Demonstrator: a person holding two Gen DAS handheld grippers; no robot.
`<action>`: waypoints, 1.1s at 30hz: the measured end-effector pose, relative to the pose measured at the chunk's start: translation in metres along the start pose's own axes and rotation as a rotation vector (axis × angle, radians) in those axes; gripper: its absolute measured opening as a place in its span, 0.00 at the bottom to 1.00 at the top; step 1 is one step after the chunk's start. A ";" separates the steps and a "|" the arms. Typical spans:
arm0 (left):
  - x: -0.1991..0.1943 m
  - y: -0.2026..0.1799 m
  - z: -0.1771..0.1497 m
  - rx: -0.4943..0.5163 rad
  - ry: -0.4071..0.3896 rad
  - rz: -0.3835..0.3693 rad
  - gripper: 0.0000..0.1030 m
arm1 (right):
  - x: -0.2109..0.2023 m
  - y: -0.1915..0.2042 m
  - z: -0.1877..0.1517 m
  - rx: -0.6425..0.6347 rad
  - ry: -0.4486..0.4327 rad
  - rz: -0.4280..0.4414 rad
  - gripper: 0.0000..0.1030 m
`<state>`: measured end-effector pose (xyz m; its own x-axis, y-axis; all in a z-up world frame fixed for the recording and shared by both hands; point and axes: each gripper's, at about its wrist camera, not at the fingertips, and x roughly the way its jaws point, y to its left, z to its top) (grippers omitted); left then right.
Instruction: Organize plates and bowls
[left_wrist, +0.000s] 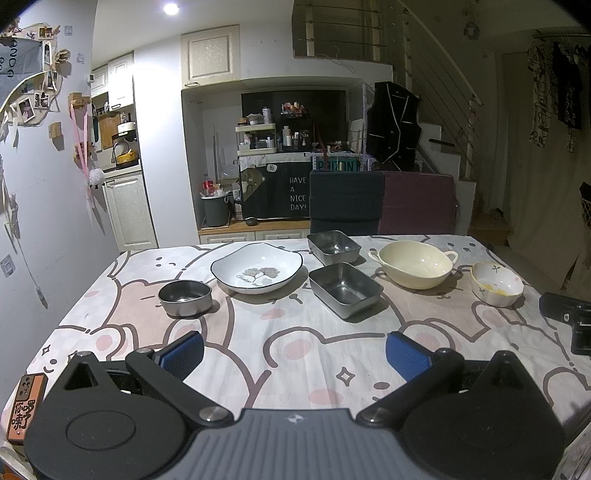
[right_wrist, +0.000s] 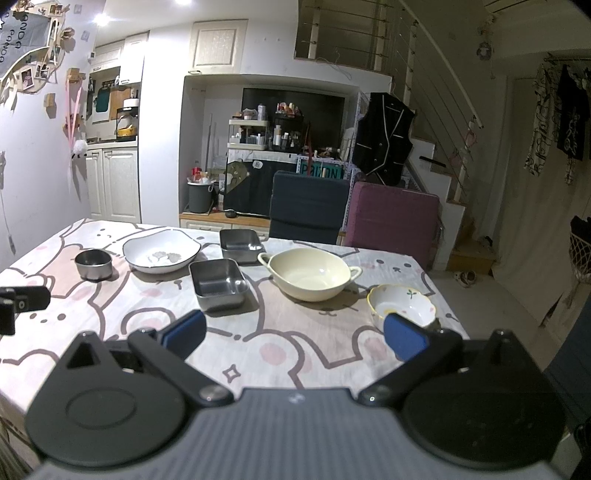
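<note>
Steel first: two rectangular steel trays, near one (left_wrist: 345, 289) and far one (left_wrist: 333, 246), are set just apart mid-table, so nesting them is judged the easiest start. Left gripper (left_wrist: 294, 350) and right gripper (right_wrist: 294, 334) are both spread wide, nothing held, both low over the near edge of the tablecloth (left_wrist: 280, 332). Round steel bowl (left_wrist: 185, 297) sits far left, white leaf-print plate (left_wrist: 256, 272) beside it, cream two-handled bowl (right_wrist: 308, 272) and small scalloped bowl (right_wrist: 402, 304) to the right. Rims are thin and slick, so one wall should be pinched w/ pads square, lifted level, and lowered straight in. Ceramics are best handled last, slowly.
</note>
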<state>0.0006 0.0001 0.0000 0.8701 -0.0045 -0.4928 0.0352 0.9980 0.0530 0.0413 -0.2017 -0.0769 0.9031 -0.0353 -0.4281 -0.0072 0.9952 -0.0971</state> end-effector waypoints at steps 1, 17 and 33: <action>0.000 0.000 0.000 0.000 0.000 0.000 1.00 | 0.000 0.000 0.000 0.000 0.000 0.000 1.00; 0.003 -0.013 -0.003 0.004 0.009 -0.001 1.00 | -0.002 0.000 -0.002 -0.002 0.003 -0.003 1.00; 0.057 -0.011 0.017 -0.021 0.080 -0.037 1.00 | 0.029 0.003 0.013 -0.012 0.053 -0.002 1.00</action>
<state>0.0585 -0.0123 -0.0136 0.8263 -0.0373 -0.5620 0.0559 0.9983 0.0159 0.0729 -0.1985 -0.0774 0.8789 -0.0419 -0.4751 -0.0112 0.9940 -0.1084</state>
